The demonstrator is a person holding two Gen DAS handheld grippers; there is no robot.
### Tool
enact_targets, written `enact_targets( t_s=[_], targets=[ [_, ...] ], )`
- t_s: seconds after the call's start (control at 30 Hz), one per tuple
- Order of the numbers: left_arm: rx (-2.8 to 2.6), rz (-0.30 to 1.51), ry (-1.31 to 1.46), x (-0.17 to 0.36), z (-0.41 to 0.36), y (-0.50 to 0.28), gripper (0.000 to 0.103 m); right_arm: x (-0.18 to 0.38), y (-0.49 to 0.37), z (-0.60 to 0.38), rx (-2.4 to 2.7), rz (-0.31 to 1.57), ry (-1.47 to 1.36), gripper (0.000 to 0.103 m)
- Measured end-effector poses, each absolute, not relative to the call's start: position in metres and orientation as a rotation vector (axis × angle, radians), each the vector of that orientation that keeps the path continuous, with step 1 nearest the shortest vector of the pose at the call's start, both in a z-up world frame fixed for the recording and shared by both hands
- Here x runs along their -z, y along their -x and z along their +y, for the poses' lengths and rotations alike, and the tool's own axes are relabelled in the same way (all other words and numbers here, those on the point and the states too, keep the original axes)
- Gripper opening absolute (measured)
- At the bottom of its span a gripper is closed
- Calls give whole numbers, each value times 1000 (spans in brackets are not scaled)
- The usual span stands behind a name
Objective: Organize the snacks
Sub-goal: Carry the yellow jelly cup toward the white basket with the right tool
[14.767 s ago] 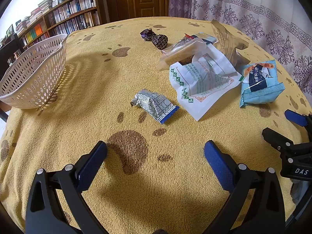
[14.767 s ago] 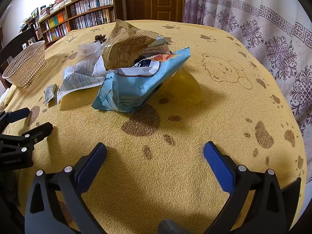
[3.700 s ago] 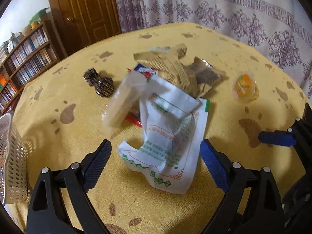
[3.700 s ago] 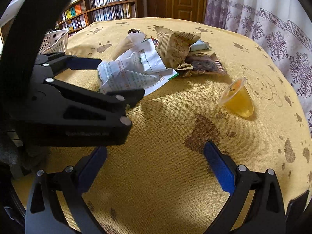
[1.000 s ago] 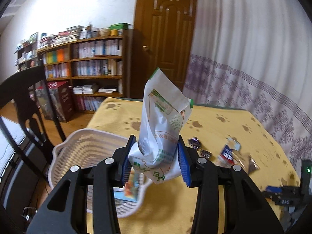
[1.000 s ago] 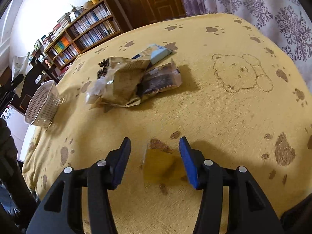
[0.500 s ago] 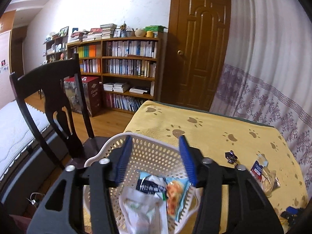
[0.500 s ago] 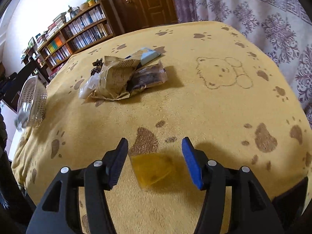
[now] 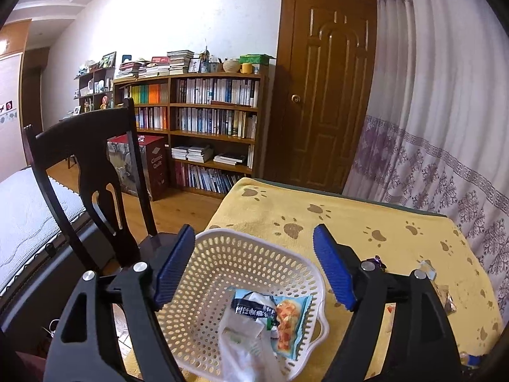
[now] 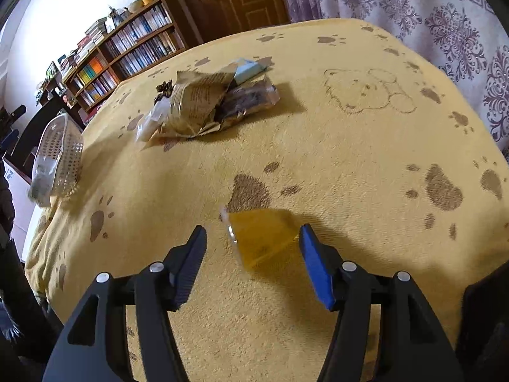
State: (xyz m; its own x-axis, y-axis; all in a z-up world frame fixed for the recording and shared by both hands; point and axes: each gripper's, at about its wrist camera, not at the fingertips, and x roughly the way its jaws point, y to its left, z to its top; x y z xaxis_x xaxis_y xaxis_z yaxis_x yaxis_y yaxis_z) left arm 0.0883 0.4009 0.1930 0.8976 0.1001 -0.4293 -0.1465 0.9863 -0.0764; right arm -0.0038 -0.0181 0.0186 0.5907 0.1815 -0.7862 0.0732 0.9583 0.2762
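Left gripper [image 9: 254, 270], fingers spread and holding nothing, hangs above the white perforated basket [image 9: 222, 254], which sits at the table [image 9: 366, 219] edge next to a dark wooden chair [image 9: 82, 165]. Inside the basket: two packets in view, one white pouch [image 9: 241, 340] lying partly over one blue shrimp-print packet [image 9: 286, 318].

Right gripper [image 10: 253, 258], fingers spread, straddles one amber jelly cup [image 10: 261, 238], which lies blurred and tilted between them; it touches or nearly touches the right finger and stands apart from the left one.

Handling, as a judgement: the cup is probably light, with thin, smooth walls and a film lid, so it may slip or dent; gripping across the body below the rim looks safest.

Beyond the cup, toward the bookcase [image 10: 127, 54], one heap of wrappers: a tan crinkled bag [image 10: 197, 98], a clear dark-filled packet [image 10: 251, 98], a pale blue packet [image 10: 248, 70], a clear pale packet [image 10: 152, 121] and small dark candies [image 10: 163, 90], whose number is unclear. All of them likely soft and light, best pinched at a flat seam.
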Motion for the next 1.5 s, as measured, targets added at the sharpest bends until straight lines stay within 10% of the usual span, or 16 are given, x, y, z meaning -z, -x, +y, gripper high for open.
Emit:
enact_targets(
  t_s=[1.0, 1.13, 1.5],
  targets=[
    [75, 471, -62, -174, 310, -78, 86, -17, -28, 22, -98, 886, -182, 78],
    [87, 467, -70, -174, 306, -76, 86, -16, -27, 29, -34, 876, -89, 52],
    [58, 450, -29, -183, 321, -76, 86, -40, -18, 44, -80, 811, -63, 50]
  ],
)
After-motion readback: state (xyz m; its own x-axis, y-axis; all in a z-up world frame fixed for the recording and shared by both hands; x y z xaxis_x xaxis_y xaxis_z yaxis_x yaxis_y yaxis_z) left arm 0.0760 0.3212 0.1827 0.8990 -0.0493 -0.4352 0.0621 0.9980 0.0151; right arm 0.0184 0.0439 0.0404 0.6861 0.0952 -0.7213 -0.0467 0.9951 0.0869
